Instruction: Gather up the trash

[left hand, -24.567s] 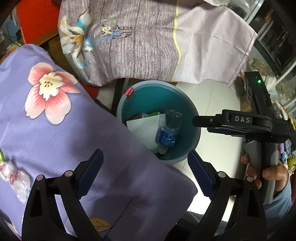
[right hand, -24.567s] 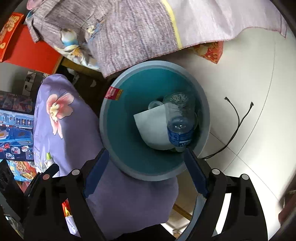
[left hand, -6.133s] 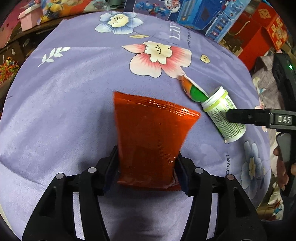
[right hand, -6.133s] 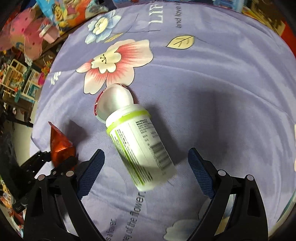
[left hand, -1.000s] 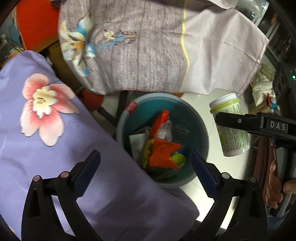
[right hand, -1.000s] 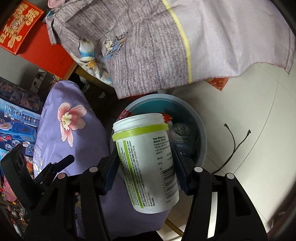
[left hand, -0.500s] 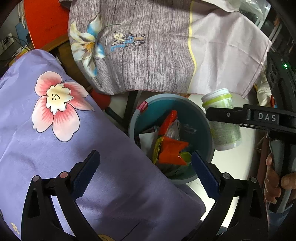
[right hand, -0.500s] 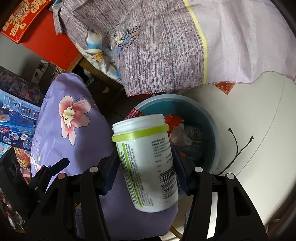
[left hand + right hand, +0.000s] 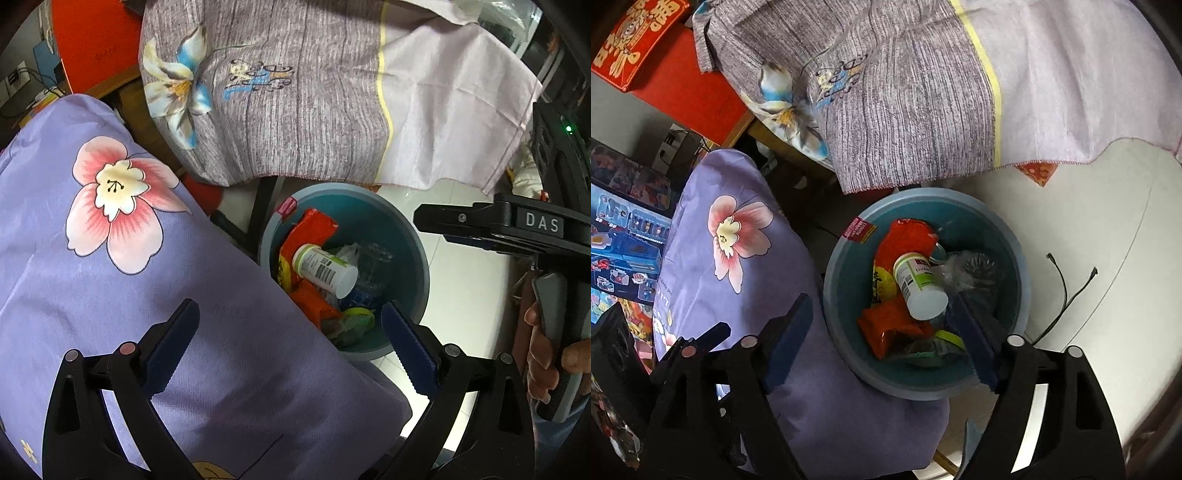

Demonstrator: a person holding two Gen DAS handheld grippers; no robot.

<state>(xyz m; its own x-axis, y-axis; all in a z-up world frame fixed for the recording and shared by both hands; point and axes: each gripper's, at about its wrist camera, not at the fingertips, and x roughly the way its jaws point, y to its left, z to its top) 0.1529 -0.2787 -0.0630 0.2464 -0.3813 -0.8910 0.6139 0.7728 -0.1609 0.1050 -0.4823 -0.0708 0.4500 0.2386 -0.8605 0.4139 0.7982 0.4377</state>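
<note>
Now one white bottle (image 9: 919, 284) in one bin (image 9: 1021, 266), both tongs (image 9: 290, 339) (image 9: 882, 338) spread, empty.

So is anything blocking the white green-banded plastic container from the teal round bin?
No. The white green-banded plastic container already lies inside the teal round bin, on the red wrappers; both grippers are open.
</note>
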